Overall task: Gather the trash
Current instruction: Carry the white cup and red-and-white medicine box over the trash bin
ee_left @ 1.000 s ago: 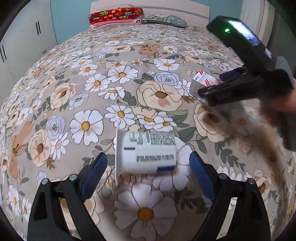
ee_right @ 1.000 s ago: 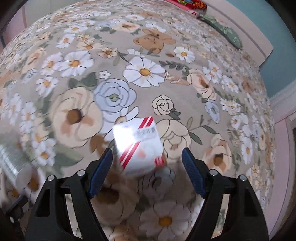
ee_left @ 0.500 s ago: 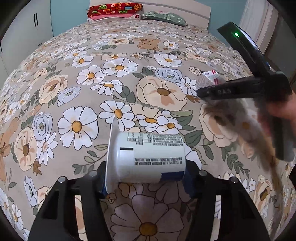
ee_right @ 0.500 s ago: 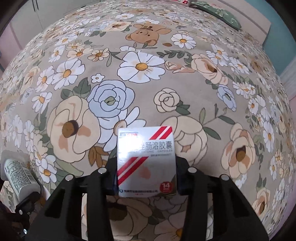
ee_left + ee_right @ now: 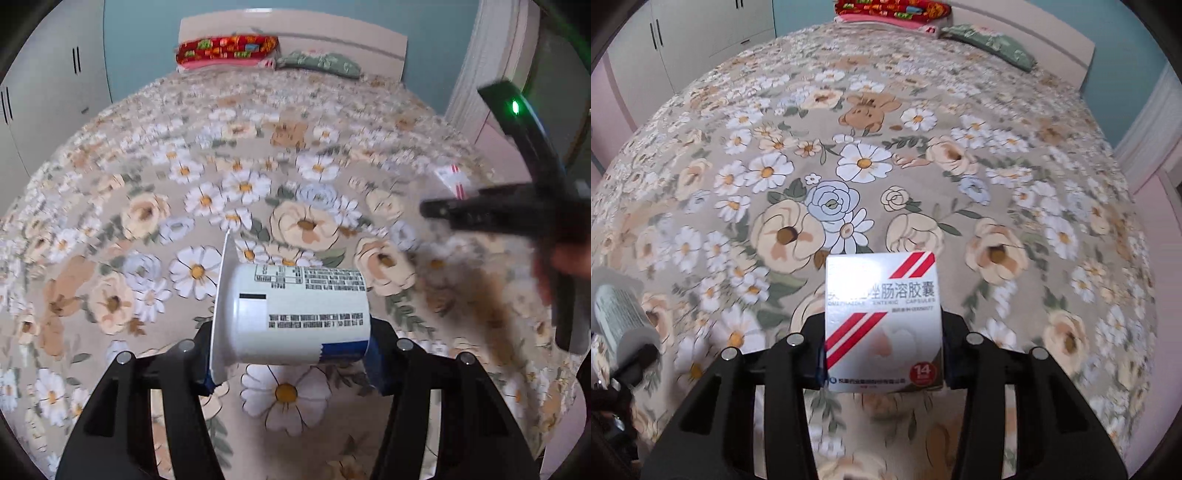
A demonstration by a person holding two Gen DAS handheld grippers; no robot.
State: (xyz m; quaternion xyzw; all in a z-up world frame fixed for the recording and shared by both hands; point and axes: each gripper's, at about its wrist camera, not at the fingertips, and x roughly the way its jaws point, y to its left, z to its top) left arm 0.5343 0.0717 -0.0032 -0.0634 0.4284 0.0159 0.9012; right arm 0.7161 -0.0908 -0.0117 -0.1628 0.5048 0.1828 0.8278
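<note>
My left gripper (image 5: pixel 291 363) is shut on a white plastic cup (image 5: pixel 295 317) that lies sideways between the pads, its peeled lid flap at the left, held above the floral bedspread (image 5: pixel 207 206). My right gripper (image 5: pixel 882 363) is shut on a white medicine box (image 5: pixel 882 325) with red stripes, also lifted off the bed. The right gripper with its box (image 5: pixel 452 179) shows at the right of the left wrist view. The cup (image 5: pixel 620 317) shows at the left edge of the right wrist view.
The floral bed fills both views. A red pillow (image 5: pixel 225 48) and a green pillow (image 5: pixel 321 62) lie at the headboard. White wardrobes (image 5: pixel 690 33) stand to the left. A white curtain (image 5: pixel 491 62) hangs at the right.
Both grippers closed on their items, the left on the cup and the right on the box, then lifted them up off the bedspread.
</note>
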